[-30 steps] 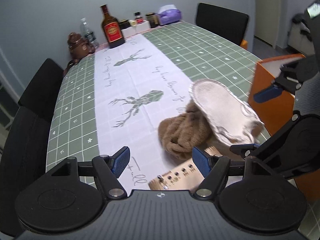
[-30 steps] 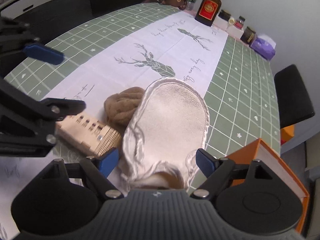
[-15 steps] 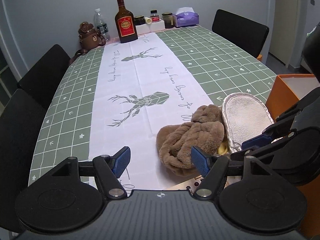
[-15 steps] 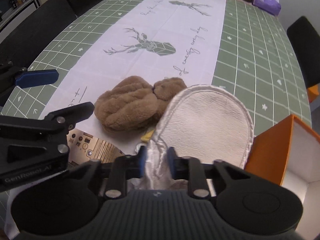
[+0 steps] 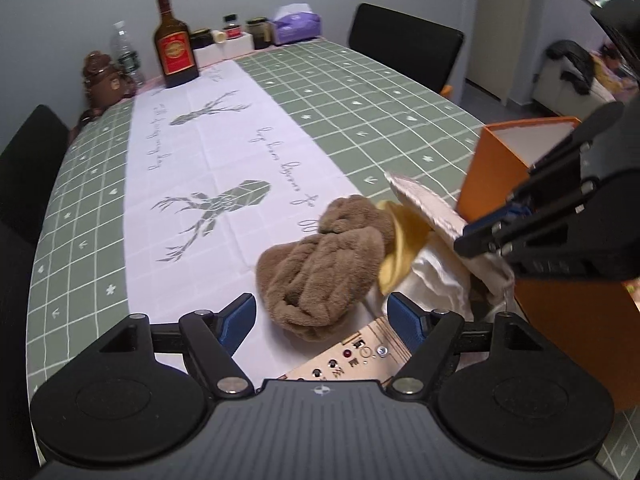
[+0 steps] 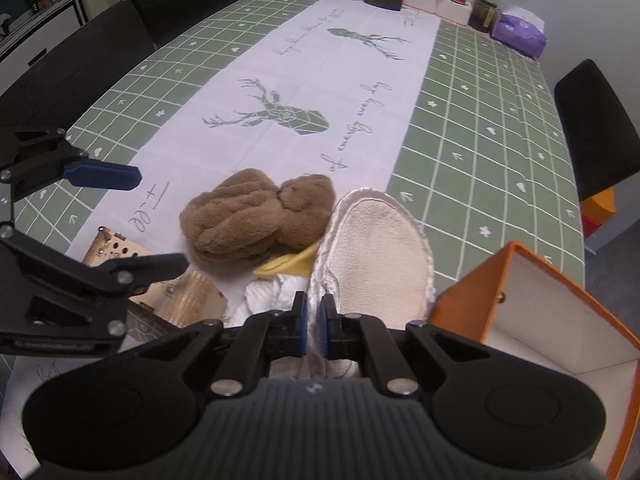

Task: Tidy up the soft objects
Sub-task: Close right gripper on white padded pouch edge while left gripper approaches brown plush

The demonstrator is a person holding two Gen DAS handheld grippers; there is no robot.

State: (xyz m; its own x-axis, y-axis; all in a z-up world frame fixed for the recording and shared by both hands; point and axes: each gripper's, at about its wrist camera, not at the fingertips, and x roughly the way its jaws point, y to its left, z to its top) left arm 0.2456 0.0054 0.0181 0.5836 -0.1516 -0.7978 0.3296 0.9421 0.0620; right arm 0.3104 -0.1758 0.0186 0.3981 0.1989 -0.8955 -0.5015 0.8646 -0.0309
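We see a big table (image 6: 500,128) with a green checked cloth and a white strip with deer drawn down its middle. At the near right edge stands an open orange box (image 6: 536,312) with white walls inside. On the white strip lies a brown fluffy cloth (image 6: 256,220), all bunched up in a soft heap. Just to its right is a white slipper (image 6: 380,248), tipped up so that we look at its rough pale sole, with its toe pointing away toward the far end of the table. A yellow cloth (image 6: 294,265) peeks out between the brown heap and the slipper, and some crumpled white cloth (image 6: 272,294) lies under them. A flat wooden board (image 6: 180,292) with little holes sits near the table's front edge, left of the white cloth. Our right gripper (image 6: 313,324) has its two blue pads pressed tight on the shiny edge of the slipper at its heel end, so the slipper sticks out ahead of the pads. Our left gripper (image 5: 322,320) has its jaws wide apart and opening more, and nothing is squeezed between them. The brown cloth lies just ahead of its fingertips (image 5: 240,314), in line with the gap, and we cannot tell if the tips touch it.
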